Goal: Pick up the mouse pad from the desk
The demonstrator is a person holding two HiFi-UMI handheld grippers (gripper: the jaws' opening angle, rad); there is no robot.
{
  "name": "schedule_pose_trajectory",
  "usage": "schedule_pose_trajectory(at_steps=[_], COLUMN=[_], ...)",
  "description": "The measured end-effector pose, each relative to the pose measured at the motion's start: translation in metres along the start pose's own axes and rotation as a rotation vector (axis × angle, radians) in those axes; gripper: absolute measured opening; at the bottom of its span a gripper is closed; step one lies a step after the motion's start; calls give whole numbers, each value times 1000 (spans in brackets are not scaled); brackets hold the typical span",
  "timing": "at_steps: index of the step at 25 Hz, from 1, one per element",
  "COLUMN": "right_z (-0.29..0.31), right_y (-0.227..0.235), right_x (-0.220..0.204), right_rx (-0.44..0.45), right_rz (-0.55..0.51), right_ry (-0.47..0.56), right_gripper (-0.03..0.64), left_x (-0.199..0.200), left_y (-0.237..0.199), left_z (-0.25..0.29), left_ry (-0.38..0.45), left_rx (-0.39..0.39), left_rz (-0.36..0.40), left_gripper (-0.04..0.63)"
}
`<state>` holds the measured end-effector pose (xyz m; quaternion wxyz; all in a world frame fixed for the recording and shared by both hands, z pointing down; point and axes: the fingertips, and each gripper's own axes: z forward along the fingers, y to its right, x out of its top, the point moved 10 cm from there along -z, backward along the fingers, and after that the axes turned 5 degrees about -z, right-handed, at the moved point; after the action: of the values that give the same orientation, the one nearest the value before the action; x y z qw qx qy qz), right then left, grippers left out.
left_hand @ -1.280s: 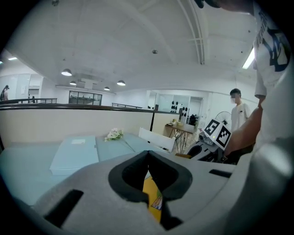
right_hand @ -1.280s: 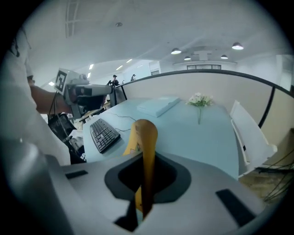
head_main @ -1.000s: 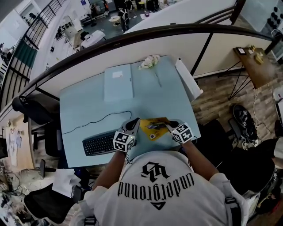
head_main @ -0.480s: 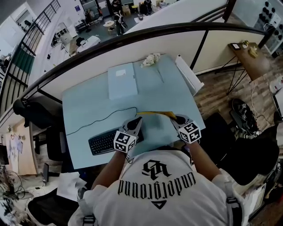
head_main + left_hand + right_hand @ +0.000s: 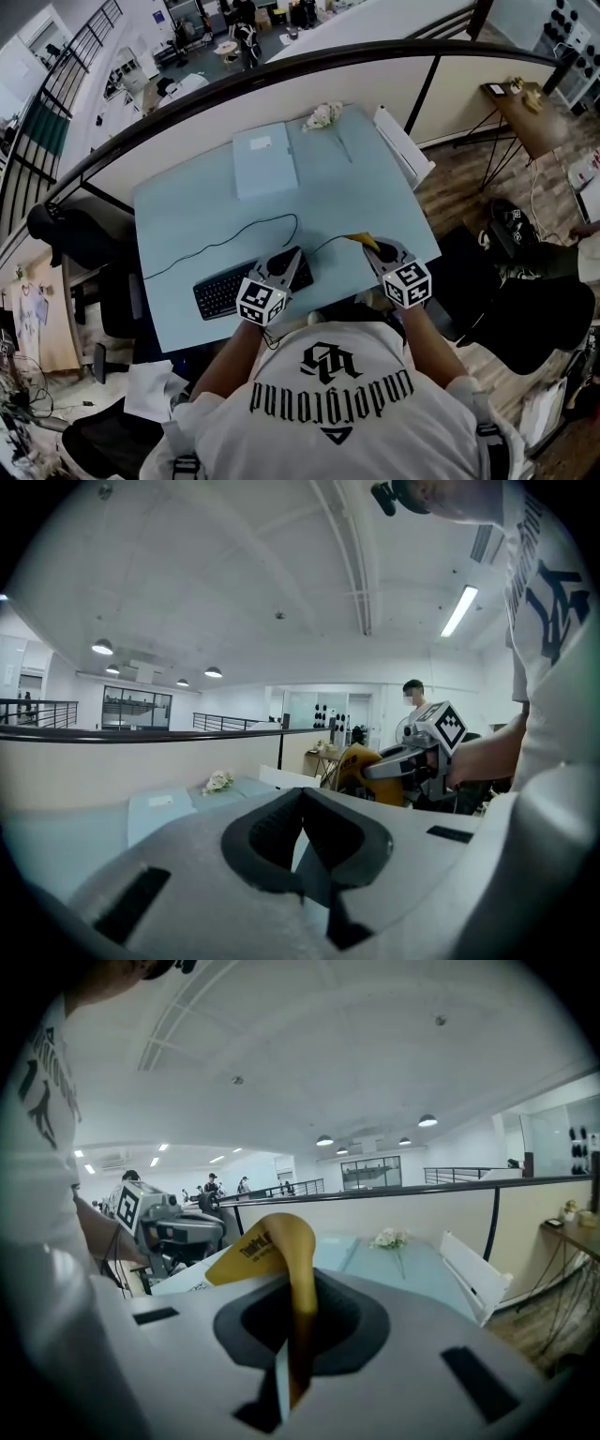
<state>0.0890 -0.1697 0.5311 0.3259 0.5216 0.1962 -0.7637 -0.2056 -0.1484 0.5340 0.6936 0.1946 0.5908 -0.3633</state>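
Note:
The yellow mouse pad (image 5: 358, 241) is off the light blue desk (image 5: 187, 206), pinched at one edge in my right gripper (image 5: 373, 249). In the right gripper view the pad (image 5: 267, 1241) curls up and over to the left from the shut jaws of that gripper (image 5: 298, 1290). My left gripper (image 5: 292, 256) hovers over the desk's near edge by the keyboard, apart from the pad. Its jaws (image 5: 302, 794) meet with nothing between them. From the left gripper view, the pad (image 5: 359, 767) and the right gripper (image 5: 412, 761) show ahead to the right.
A black keyboard (image 5: 228, 291) with a cable (image 5: 225, 241) lies at the desk's near left. At the back are a closed pale laptop (image 5: 264, 159) and a small bunch of white flowers (image 5: 322, 115). A white panel (image 5: 403, 145) leans at the right edge.
The mouse pad, earlier flat on the desk between both grippers, has come up with the right gripper and now hangs curled from it. Both grippers have risen and drawn apart.

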Motion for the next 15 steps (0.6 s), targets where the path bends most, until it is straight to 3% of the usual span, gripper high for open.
schedule_pose_trajectory(at_steps=[15], right_z=[-67], right_y=[0], right_x=[11], right_rx=[19], right_rz=[-35], right_ry=[98], right_gripper=[23], left_x=[9], left_y=[61], left_z=[5], left_ry=[55], left_rx=[16], left_rz=[0], left_gripper=[8])
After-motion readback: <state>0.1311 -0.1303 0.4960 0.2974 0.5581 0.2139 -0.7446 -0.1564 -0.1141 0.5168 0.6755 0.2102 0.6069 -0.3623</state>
